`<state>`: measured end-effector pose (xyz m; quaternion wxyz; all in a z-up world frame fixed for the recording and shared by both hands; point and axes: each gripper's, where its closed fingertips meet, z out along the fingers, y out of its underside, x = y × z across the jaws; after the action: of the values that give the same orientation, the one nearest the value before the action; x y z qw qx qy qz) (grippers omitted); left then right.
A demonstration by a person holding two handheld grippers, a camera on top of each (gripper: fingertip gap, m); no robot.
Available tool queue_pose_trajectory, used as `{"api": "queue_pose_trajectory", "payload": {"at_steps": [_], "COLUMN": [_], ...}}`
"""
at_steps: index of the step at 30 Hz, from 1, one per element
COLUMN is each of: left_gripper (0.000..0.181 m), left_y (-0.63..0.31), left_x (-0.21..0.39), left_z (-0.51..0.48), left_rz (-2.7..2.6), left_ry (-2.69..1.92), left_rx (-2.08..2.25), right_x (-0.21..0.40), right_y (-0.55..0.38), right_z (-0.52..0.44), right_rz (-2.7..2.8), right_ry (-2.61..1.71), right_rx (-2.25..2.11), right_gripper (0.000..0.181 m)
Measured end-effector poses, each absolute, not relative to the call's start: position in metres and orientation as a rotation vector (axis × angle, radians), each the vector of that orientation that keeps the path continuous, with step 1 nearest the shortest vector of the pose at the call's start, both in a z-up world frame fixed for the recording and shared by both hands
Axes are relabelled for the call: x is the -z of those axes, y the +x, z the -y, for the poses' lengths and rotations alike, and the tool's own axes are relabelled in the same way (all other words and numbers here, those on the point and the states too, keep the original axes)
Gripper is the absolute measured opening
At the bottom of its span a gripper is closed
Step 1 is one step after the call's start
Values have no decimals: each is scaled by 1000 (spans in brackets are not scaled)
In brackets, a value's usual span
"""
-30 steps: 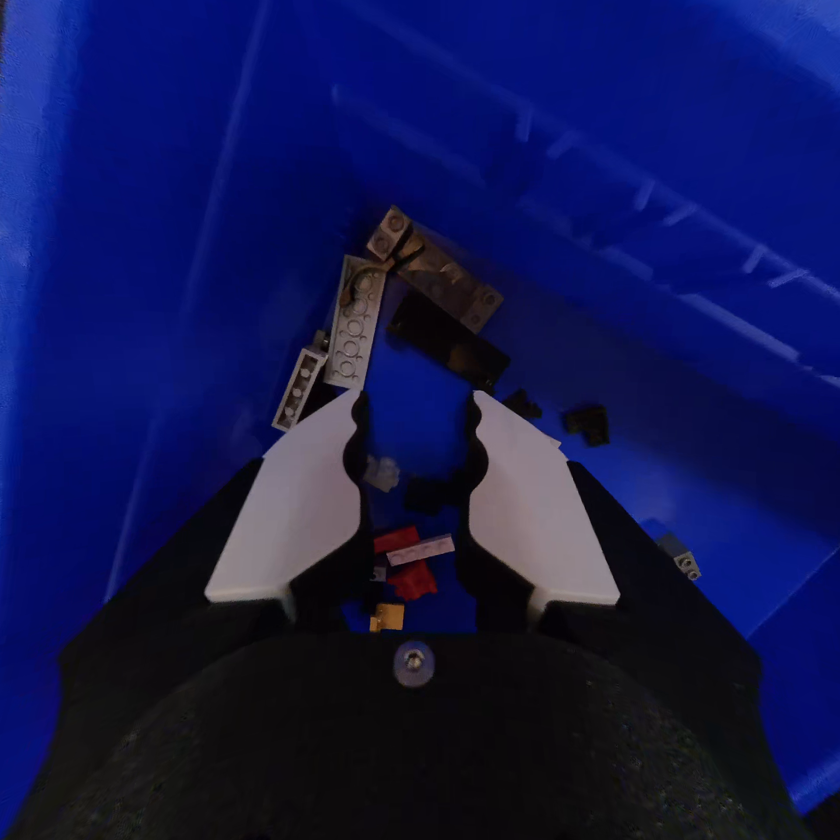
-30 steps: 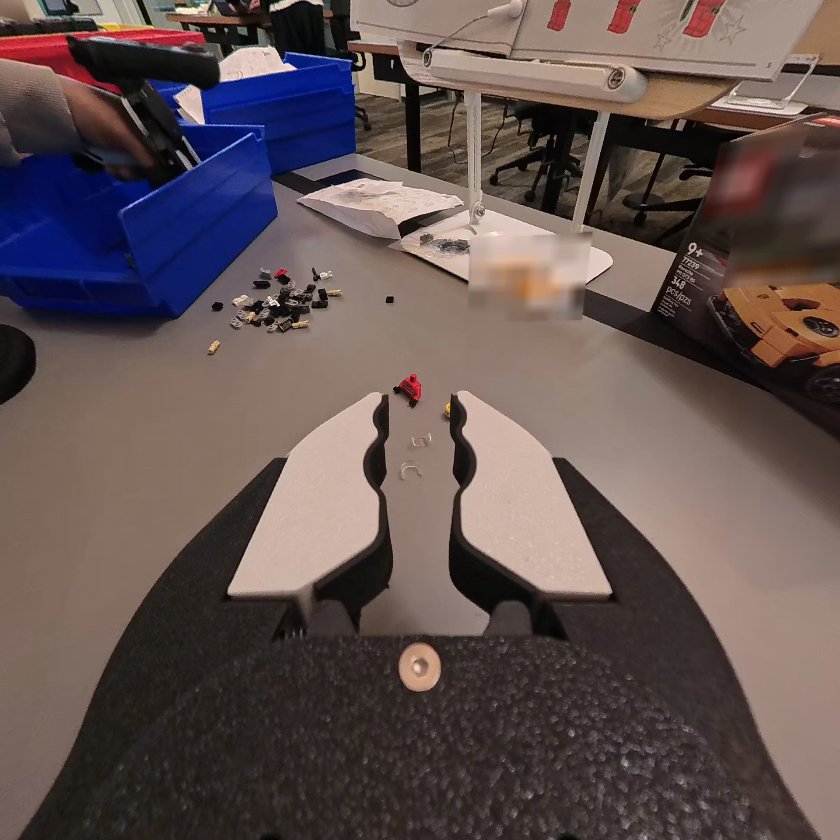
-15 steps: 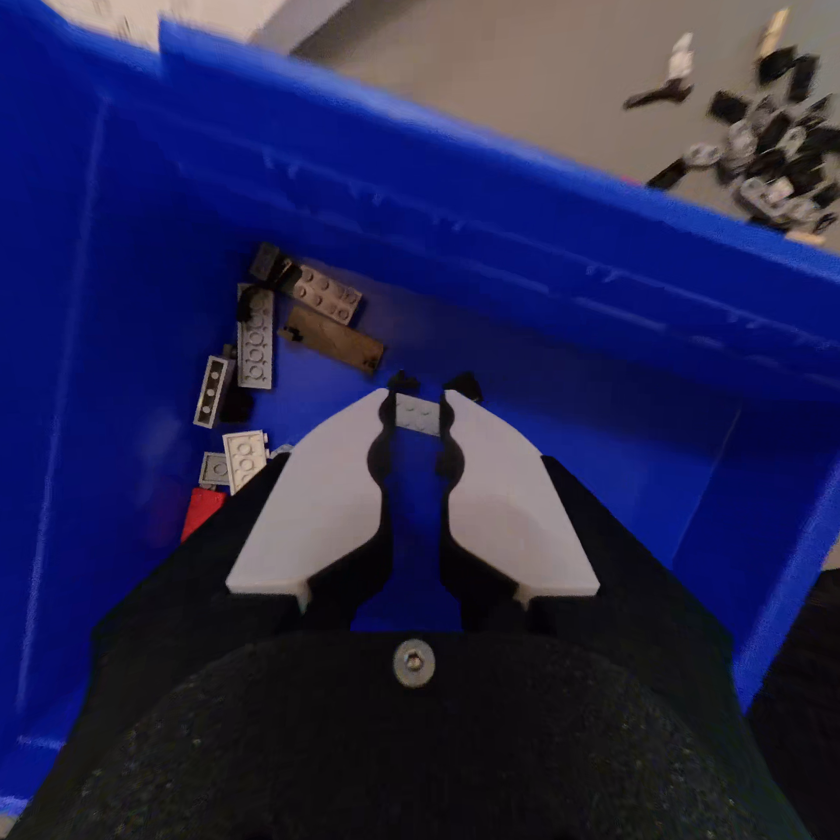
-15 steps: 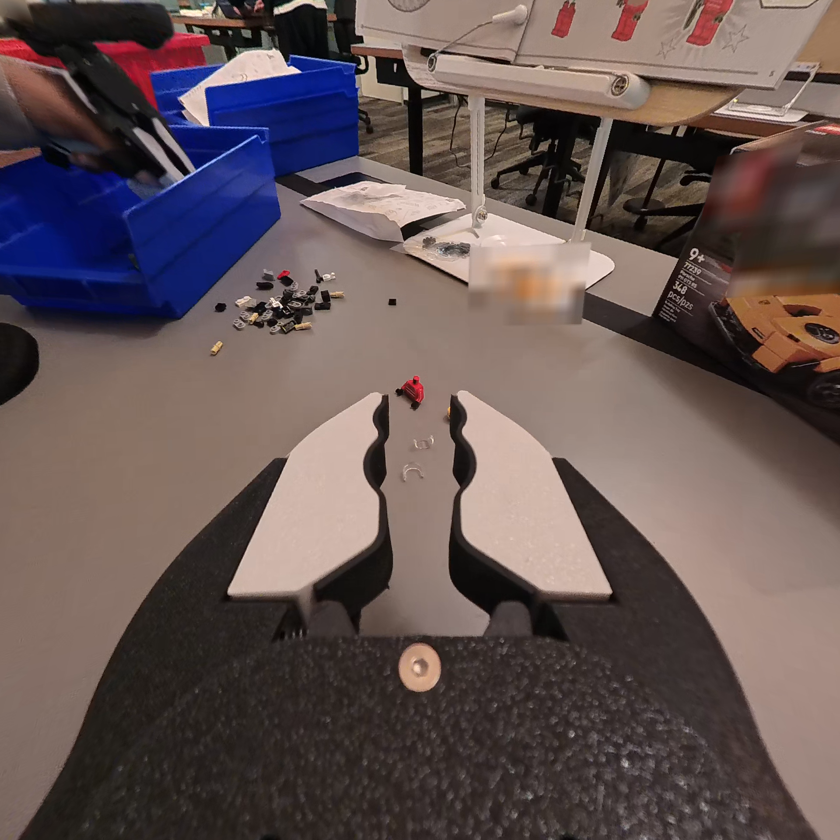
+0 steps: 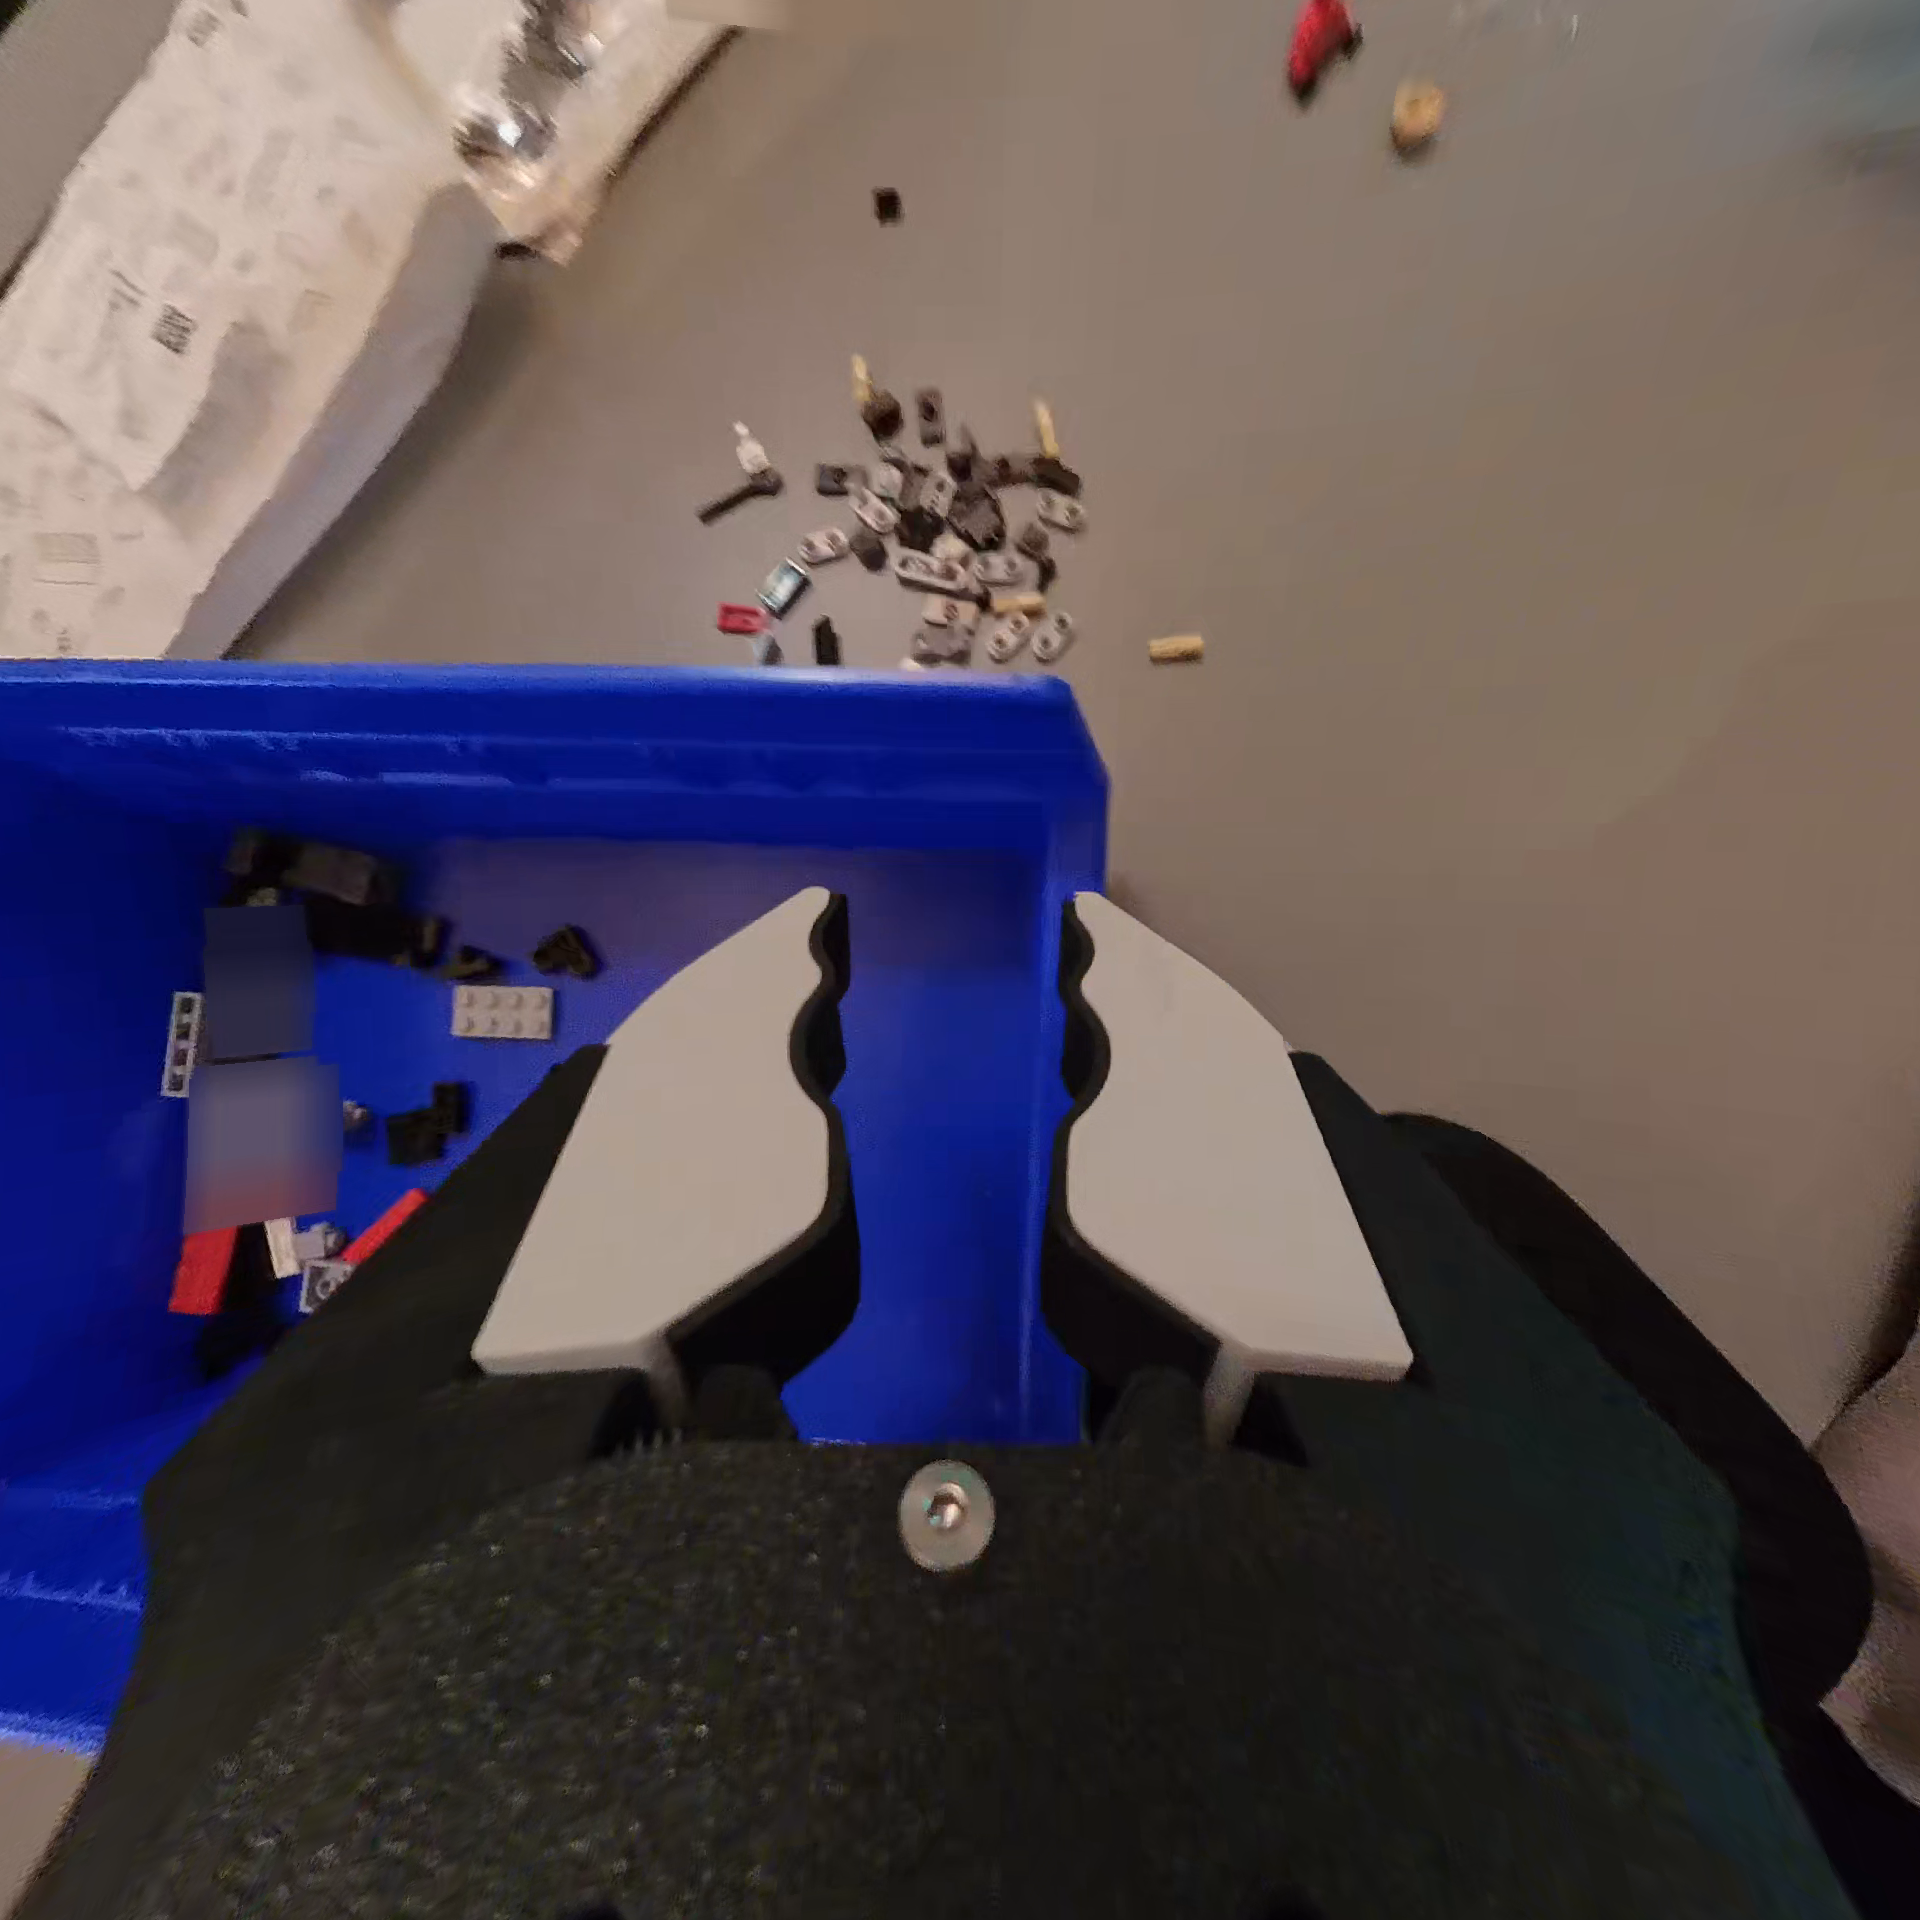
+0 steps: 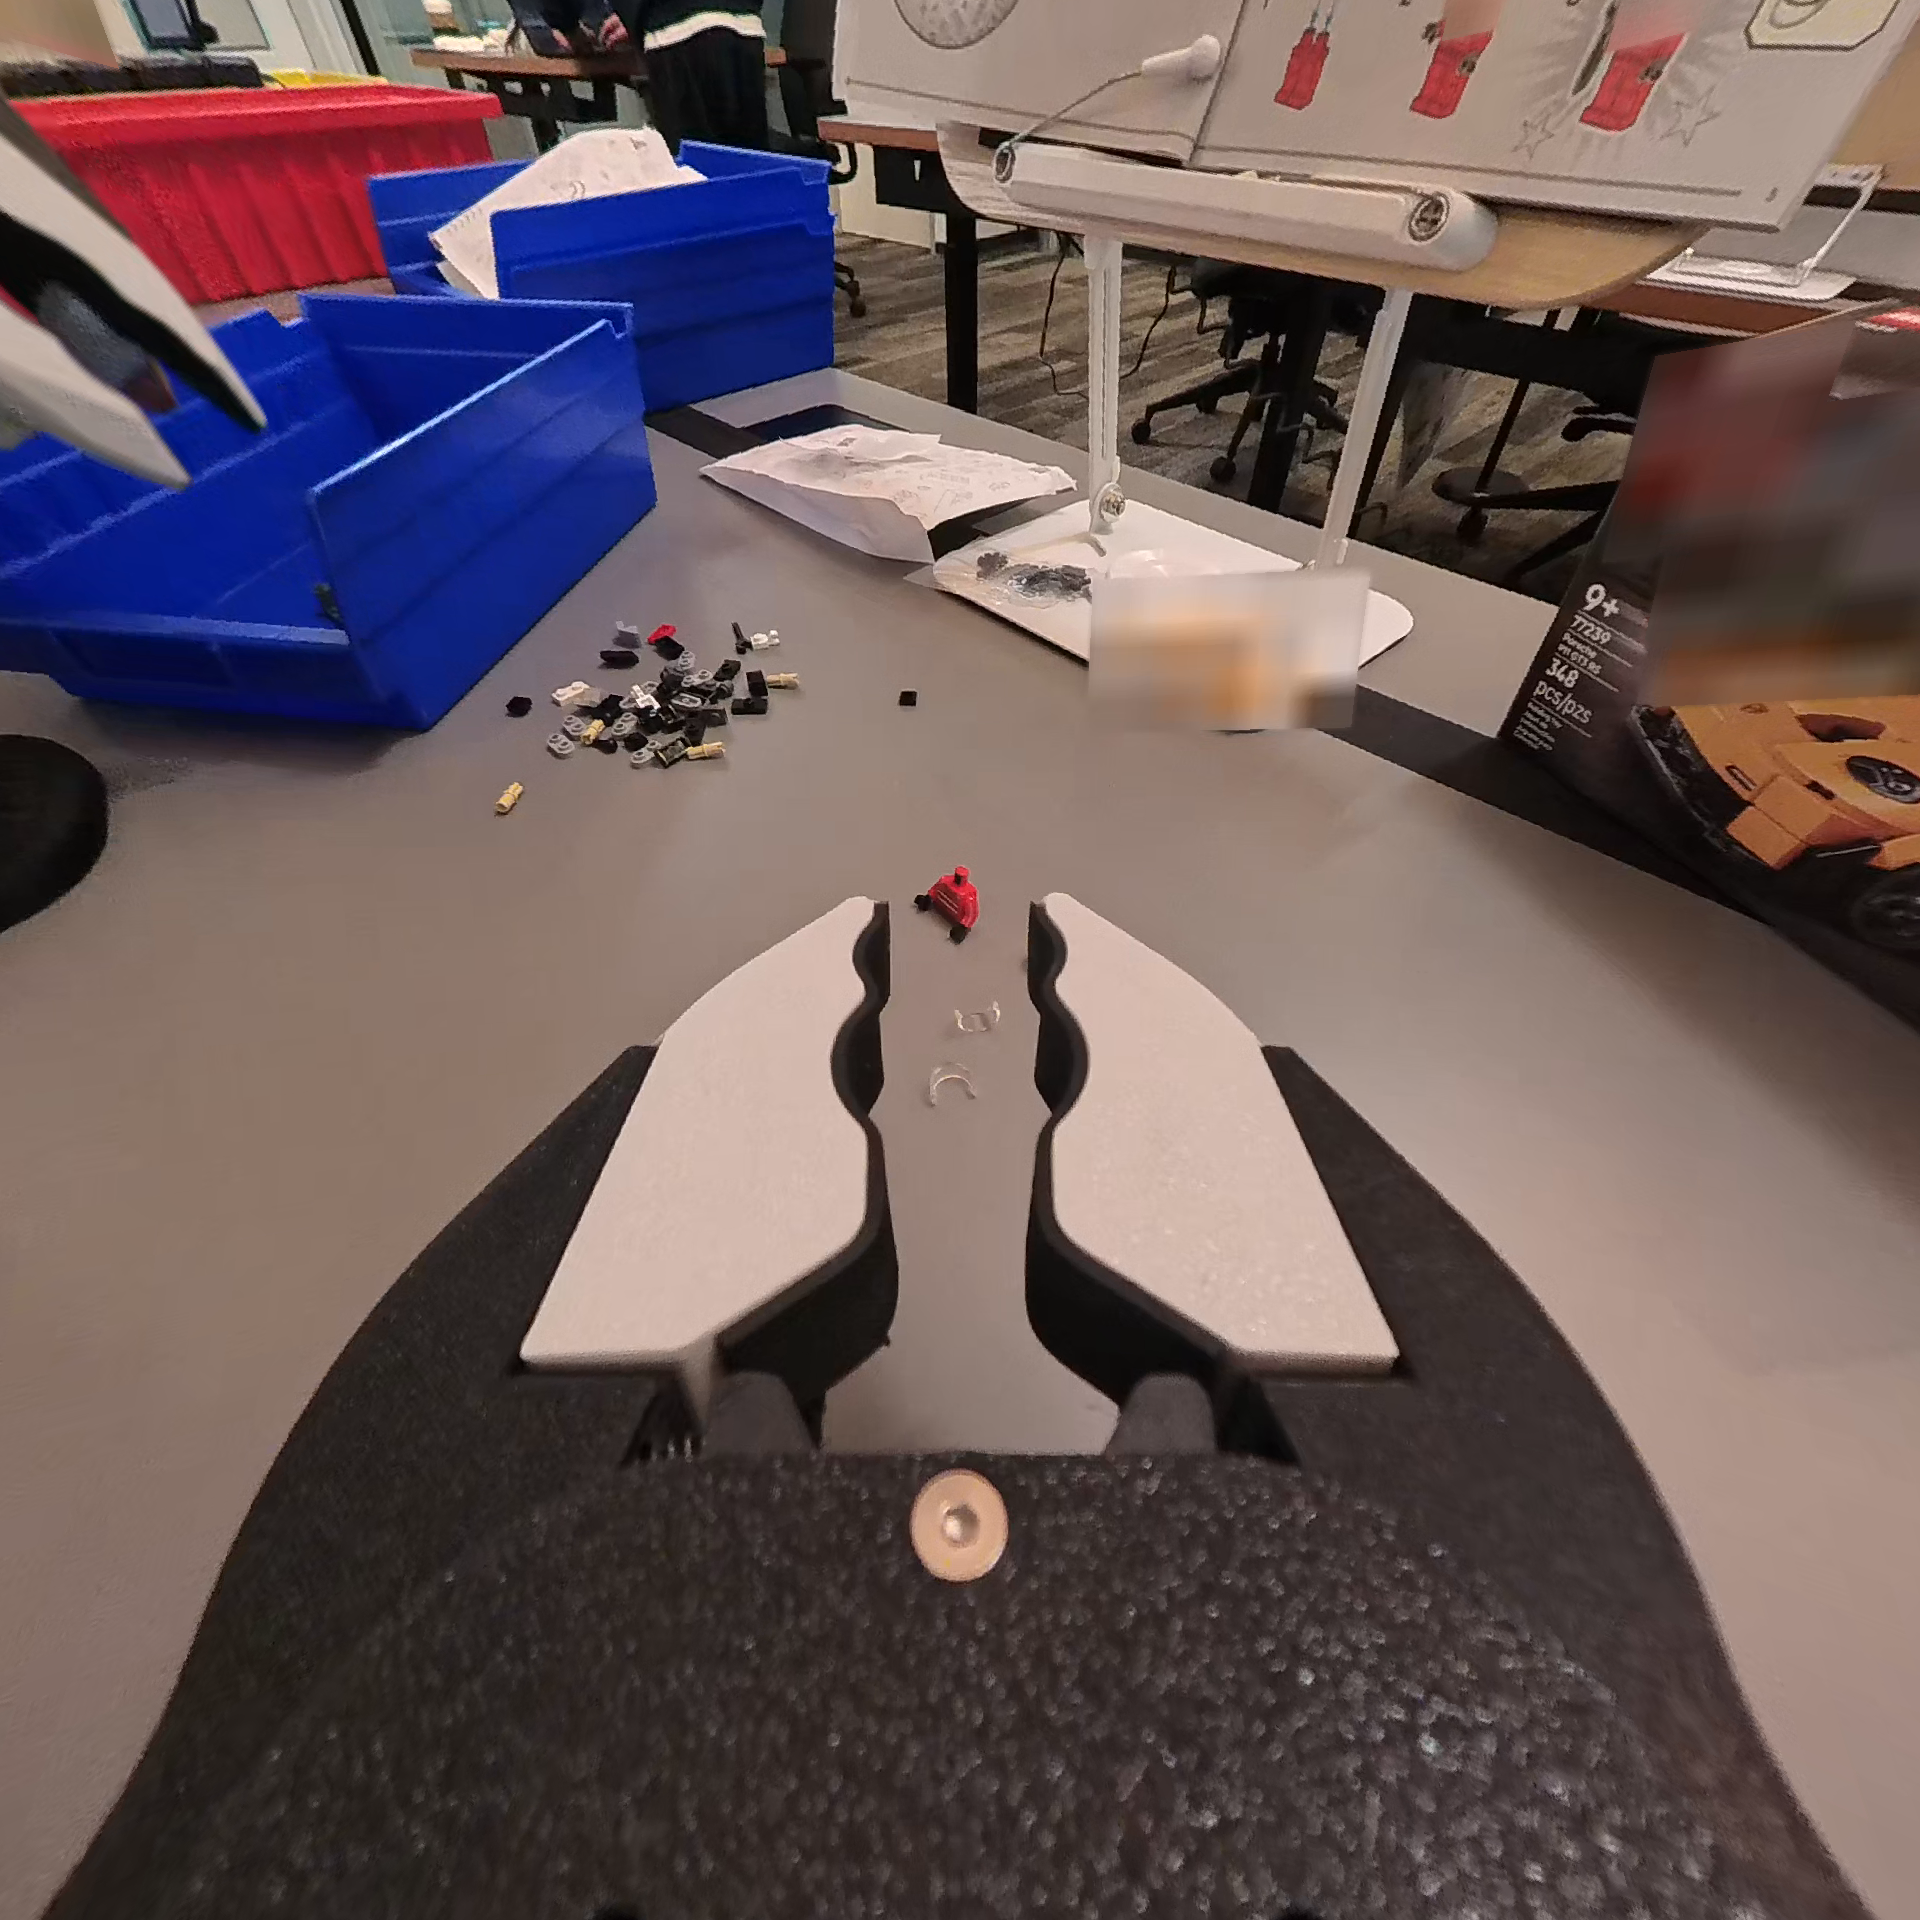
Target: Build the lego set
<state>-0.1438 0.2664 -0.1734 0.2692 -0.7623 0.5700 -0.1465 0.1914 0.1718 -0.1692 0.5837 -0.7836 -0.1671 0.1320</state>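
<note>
Left gripper hangs over the blue bin's corner, fingers spread and empty. Loose bricks lie inside it. Beyond the rim, small pieces scatter the grey worktop.

**Left gripper out of bin, jaws wider, nothing held**

My left gripper lifted out of the blue bin. It went from deep among the bricks to above the bin's right corner wall. At 0.5 s ago my jaws were narrow around a light grey plate; they then spread with nothing between them, and the plate lay on the bin floor. In the right wrist view, my left gripper rose and swung closer, over the bin's rim.
</note>
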Motion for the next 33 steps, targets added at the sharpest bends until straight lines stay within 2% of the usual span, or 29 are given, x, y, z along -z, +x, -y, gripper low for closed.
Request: {"api": "queue_pose_trajectory", "payload": {"at_steps": [5, 13, 33], "left_gripper": [44, 22, 21], "left_y": [-149, -157, -199], "left_x": [208, 245, 246], "left_z": [-243, -242, -256], "left_rz": [-1654, -1749, -1488], "left_ry": [-2089, -2107, -2268], "left_rx": [209, 19, 37], "right_x": [167, 166, 169], "right_y": [190, 191, 195], "right_z": [-170, -168, -168], "right_rz": [398, 394, 380], "right_ry": [-1822, -1815, -1825], "right_rx": [-304, -304, -293], "right_gripper": [25, 25, 25]}}
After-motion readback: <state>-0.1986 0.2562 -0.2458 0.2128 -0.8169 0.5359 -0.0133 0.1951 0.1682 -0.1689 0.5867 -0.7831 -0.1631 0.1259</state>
